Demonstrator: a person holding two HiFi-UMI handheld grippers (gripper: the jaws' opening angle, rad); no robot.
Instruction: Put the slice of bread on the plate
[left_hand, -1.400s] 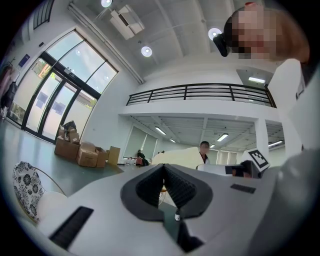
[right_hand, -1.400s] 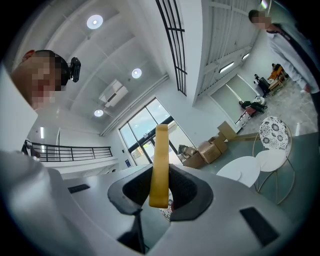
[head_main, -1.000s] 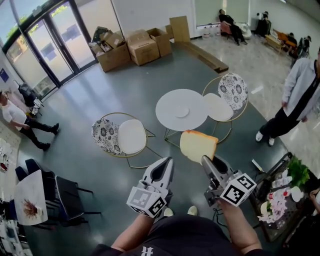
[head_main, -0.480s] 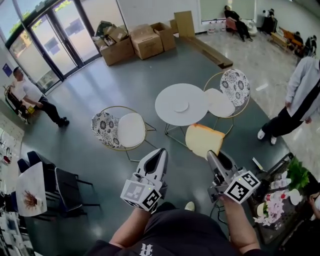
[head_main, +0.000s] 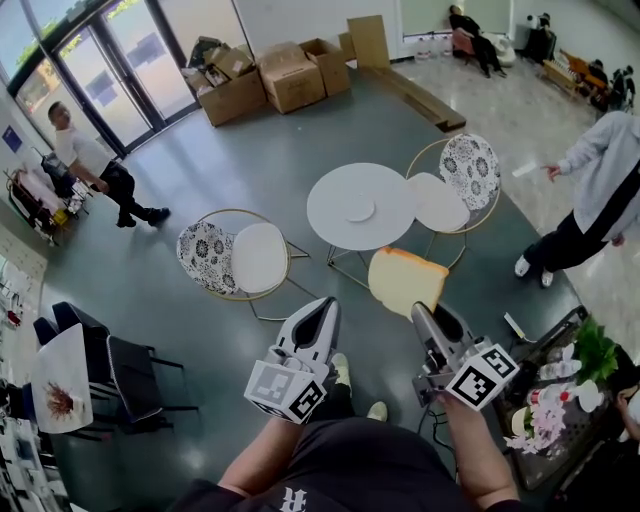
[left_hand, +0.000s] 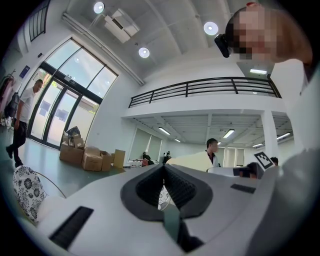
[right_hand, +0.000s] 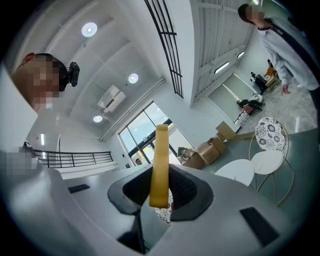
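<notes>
Grey-green floor (head_main: 250, 160), smooth and faintly glossy, fills most of the head view. On it stands a round white table (head_main: 335, 225) on thin legs, with a small white plate (head_main: 360, 209) near its middle. Two wire-framed chairs with white seats and patterned backs flank it, the left chair (head_main: 240, 258) nearer the camera and the right chair (head_main: 452, 190) just beside the table. Cardboard boxes (head_main: 270, 80) sit in a heap by the far wall, next to tall glass doors (head_main: 110, 70). One person (head_main: 100, 175) is near the doors, and another (head_main: 600, 190) stands at the right edge.

Low in the head view, the right gripper (head_main: 422, 312) is clamped on the bread (head_main: 403, 280). Its own view shows the slice edge-on between the pads. The bread is in the air, on the near side of the table and well apart from the plate. The left gripper (head_main: 326, 305) is beside it, jaws together with nothing between them.
</notes>
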